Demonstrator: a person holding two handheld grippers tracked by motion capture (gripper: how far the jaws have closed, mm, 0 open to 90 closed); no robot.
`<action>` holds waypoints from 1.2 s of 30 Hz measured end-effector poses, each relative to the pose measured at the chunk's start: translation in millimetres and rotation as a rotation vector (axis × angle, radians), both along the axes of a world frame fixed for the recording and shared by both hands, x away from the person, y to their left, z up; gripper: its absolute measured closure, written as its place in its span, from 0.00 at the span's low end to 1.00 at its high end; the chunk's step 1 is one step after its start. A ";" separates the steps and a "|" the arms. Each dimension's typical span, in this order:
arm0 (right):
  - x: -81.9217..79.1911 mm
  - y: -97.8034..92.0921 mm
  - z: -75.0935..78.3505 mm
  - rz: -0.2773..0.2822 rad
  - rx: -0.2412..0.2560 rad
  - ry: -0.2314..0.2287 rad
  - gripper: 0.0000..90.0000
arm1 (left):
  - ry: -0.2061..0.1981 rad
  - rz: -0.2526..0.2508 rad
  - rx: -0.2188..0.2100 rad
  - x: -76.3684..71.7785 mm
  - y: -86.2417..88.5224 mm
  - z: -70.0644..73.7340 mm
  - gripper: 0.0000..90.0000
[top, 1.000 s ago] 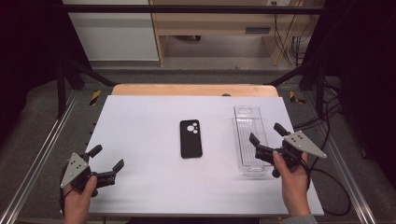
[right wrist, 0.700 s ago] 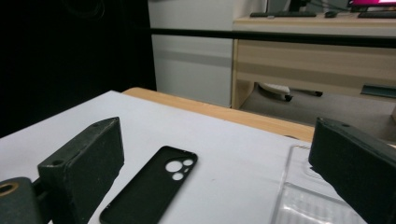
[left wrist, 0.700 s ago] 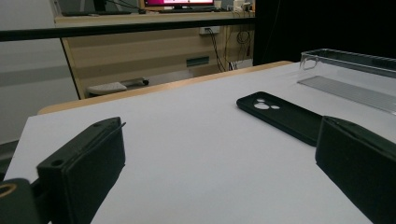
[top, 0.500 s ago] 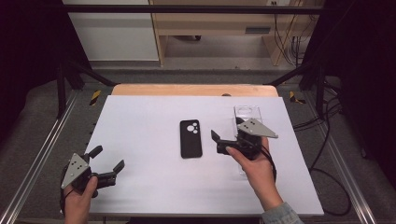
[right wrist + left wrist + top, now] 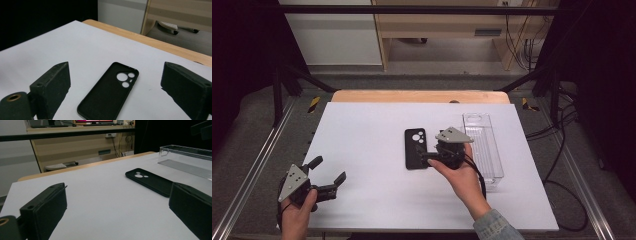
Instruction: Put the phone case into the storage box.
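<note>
While your right claw (image 5: 428, 159) gapes over the case (image 5: 415, 148) mid-desk, your left claw (image 5: 331, 176) waits open, empty, near the front-left corner.

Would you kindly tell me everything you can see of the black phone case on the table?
The phone case is black and matte, looking like soft rubber or silicone. It lies flat on the white table, hollow side up, with a raised rim around it. At its far end are camera cut-outs: one large round hole and smaller ones beside it. It is empty. The right gripper sits open at its near right corner, and in the right gripper view the case lies between the fingers; contact cannot be told. A clear tray stands apart to its right.
</note>
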State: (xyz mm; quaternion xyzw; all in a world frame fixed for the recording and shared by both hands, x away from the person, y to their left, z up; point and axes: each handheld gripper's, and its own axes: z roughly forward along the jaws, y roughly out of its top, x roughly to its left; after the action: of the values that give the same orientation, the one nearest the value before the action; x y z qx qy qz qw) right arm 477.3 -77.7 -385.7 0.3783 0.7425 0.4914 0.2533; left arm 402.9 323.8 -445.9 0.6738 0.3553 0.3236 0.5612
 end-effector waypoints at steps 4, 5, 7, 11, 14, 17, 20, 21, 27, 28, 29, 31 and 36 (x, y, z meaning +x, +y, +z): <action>1.9 9.7 -5.8 0.003 -0.004 0.003 0.16 | -0.001 0.001 -0.002 0.3 0.5 -0.1 0.02; 2.7 16.7 -10.8 0.005 -0.009 0.021 0.21 | -0.003 -0.002 -0.004 0.1 0.7 0.3 0.02; 3.6 24.0 -17.0 0.025 -0.023 0.046 0.27 | -0.005 -0.003 -0.003 0.0 0.4 0.4 0.02; 4.4 34.9 -30.1 0.072 -0.098 0.058 0.45 | -0.008 -0.007 -0.001 -0.2 -0.9 0.7 0.02; 5.6 38.3 -38.4 0.094 -0.113 0.075 0.61 | -0.007 -0.008 0.000 -0.1 -1.3 0.6 0.02; 6.8 39.7 -43.6 0.129 -0.108 0.095 0.75 | -0.006 -0.008 0.000 -0.1 -1.2 0.6 0.02; 8.0 41.3 -46.6 0.134 -0.117 0.109 0.86 | -0.006 -0.007 0.001 -0.1 -1.3 0.6 0.02; 8.6 41.8 -47.6 0.133 -0.123 0.118 0.89 | -0.006 -0.007 0.000 -0.1 -1.3 0.7 0.02; 13.5 42.9 -55.6 0.129 -0.133 0.174 1.00 | -0.006 -0.006 0.001 0.0 -1.3 0.5 0.02; 14.0 43.2 -57.1 0.131 -0.137 0.181 1.00 | -0.006 -0.006 0.001 0.0 -1.3 0.5 0.02; 14.6 43.5 -58.7 0.127 -0.145 0.190 1.00 | -0.006 -0.006 0.001 0.0 -1.3 0.5 0.02; 17.0 43.8 -62.4 0.117 -0.156 0.200 1.00 | -0.006 -0.006 0.001 0.1 -1.5 0.5 0.02; 25.7 43.7 -72.8 0.099 -0.181 0.238 1.00 | -0.006 -0.009 0.003 0.1 -2.0 0.5 0.02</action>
State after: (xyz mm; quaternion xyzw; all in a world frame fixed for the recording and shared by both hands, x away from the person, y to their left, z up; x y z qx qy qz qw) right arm 503.0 -34.0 -458.5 0.3724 0.8262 0.3862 0.1721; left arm 402.9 321.8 -445.4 0.6753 0.3503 0.3237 0.5626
